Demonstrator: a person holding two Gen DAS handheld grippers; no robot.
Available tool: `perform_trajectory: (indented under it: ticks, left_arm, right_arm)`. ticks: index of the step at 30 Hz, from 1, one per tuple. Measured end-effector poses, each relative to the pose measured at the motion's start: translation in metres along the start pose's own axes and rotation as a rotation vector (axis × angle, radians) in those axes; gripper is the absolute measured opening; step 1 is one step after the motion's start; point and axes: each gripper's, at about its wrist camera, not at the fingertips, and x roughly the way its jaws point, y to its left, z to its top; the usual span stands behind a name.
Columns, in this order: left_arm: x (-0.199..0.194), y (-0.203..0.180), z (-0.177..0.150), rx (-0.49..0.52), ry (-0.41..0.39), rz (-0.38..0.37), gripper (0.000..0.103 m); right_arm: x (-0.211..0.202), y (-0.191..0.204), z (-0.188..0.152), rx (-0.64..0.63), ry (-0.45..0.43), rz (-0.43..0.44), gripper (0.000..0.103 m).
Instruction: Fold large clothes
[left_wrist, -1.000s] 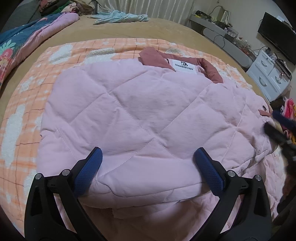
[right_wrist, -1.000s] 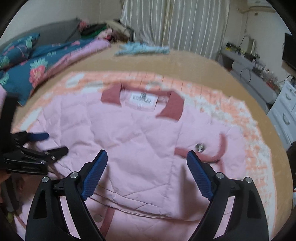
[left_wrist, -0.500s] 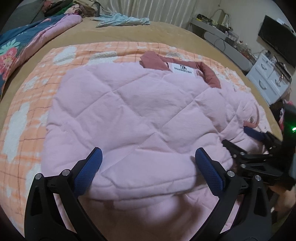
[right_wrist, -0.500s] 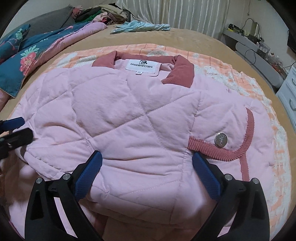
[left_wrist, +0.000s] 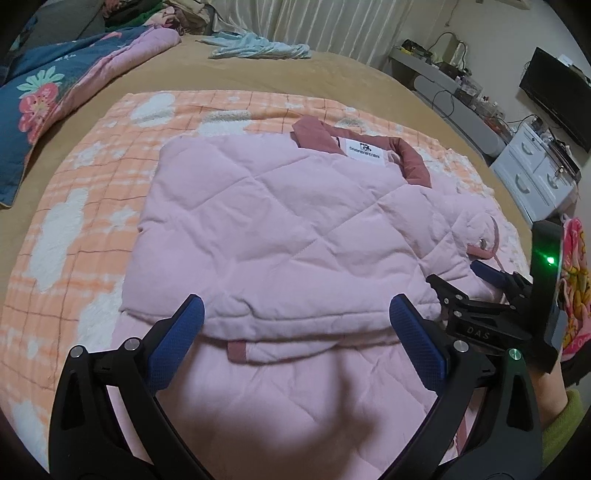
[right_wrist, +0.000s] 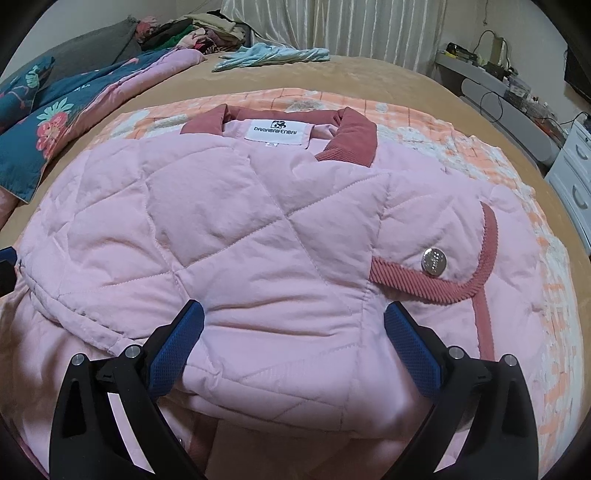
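Note:
A pink quilted jacket (left_wrist: 280, 236) with a dark pink collar (left_wrist: 410, 158) and white label lies folded on the bed; it fills the right wrist view (right_wrist: 258, 236), with a silver snap button (right_wrist: 434, 261) on its right. My left gripper (left_wrist: 295, 332) is open and empty, over the folded near edge of the jacket. My right gripper (right_wrist: 293, 332) is open, its blue pads on either side of the jacket's near fold without clamping it. The right gripper also shows at the right of the left wrist view (left_wrist: 480, 295).
The jacket rests on an orange-and-white checked blanket (left_wrist: 85, 206) over a tan bedspread (left_wrist: 229, 77). A blue floral quilt (left_wrist: 48, 96) lies at the left, a light blue garment (left_wrist: 258, 48) at the far end. White drawers (left_wrist: 532, 177) stand right of the bed.
Both grippers have drawn back toward the near edge, so more of the jacket and blanket shows. The right gripper has settled low at the jacket's right side. Both stay open.

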Motion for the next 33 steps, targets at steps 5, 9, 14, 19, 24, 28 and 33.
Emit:
perform_trajectory:
  ticks: [5,9,14,19,24,28,33]
  left_arm:
    - [-0.009,-0.002,-0.004,0.007,-0.001,0.0,0.094]
    - [-0.019,-0.004,-0.007,0.005,-0.014,-0.003,0.094]
    - [-0.032,-0.006,-0.013,0.005,-0.026,-0.002,0.094]
    - [-0.044,-0.009,-0.018,-0.003,-0.041,-0.014,0.094]
    - [-0.057,-0.016,-0.022,0.009,-0.055,-0.025,0.094]
    - [-0.068,-0.022,-0.025,0.02,-0.071,-0.028,0.094]
    - [-0.078,-0.027,-0.027,0.025,-0.083,-0.034,0.094]
  right_arm:
    - [-0.016,-0.002,-0.003,0.02,-0.001,0.02,0.098]
    - [-0.034,-0.008,-0.012,0.056,-0.032,0.047,0.097]
    - [-0.07,-0.011,-0.023,0.072,-0.09,0.049,0.097]
    - [-0.102,-0.015,-0.03,0.11,-0.128,0.045,0.098]
    - [-0.129,-0.022,-0.035,0.168,-0.158,0.072,0.098]
    - [-0.144,-0.021,-0.037,0.158,-0.172,0.045,0.099]
    - [-0.166,-0.019,-0.042,0.152,-0.208,0.032,0.099]
